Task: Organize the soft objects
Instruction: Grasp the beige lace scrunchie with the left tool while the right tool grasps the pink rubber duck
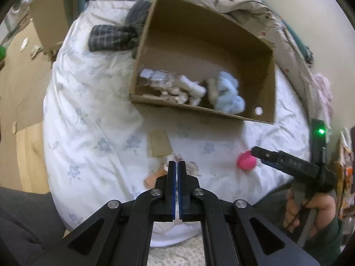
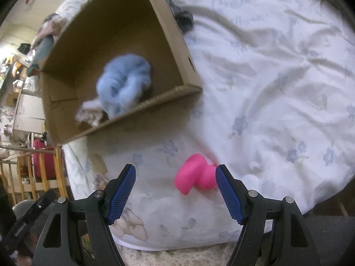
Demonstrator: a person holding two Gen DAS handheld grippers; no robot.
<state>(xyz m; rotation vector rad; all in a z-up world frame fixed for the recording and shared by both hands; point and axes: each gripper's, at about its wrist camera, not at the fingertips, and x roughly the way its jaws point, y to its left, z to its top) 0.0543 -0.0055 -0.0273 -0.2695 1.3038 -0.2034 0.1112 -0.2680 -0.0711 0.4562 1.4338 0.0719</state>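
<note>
Our left tongs [image 1: 176, 166] are pressed together, blue pads all but meeting, and whether they nip anything we cannot tell; a pale, mottled soft thing [image 1: 190, 168] lies right at the tips, mostly hidden. They point steeply down at the bed [image 1: 93, 119]. No writing to read here. Just past the tips sits a scrap of card [image 1: 158, 143], and beyond that the box [image 1: 269, 82], open towards us, holding white bits [image 1: 177, 87] and a blue fluffy toy [image 1: 229, 95]. Left of the box lies a dark checked cloth [image 1: 111, 37].

Over to our right tongs [image 2: 175, 177]: spread wide, tilted steeply down, nothing gripped. The pink toy [image 2: 195, 176] lies on the sheet between the pads, close against the right-hand pad [image 2: 228, 194], well clear of the left-hand one. From the left camera we see the hand [image 1: 308, 210] wrapped round that handle, green sleeve at the wrist. Print on the finger is too blurred to read.
</note>
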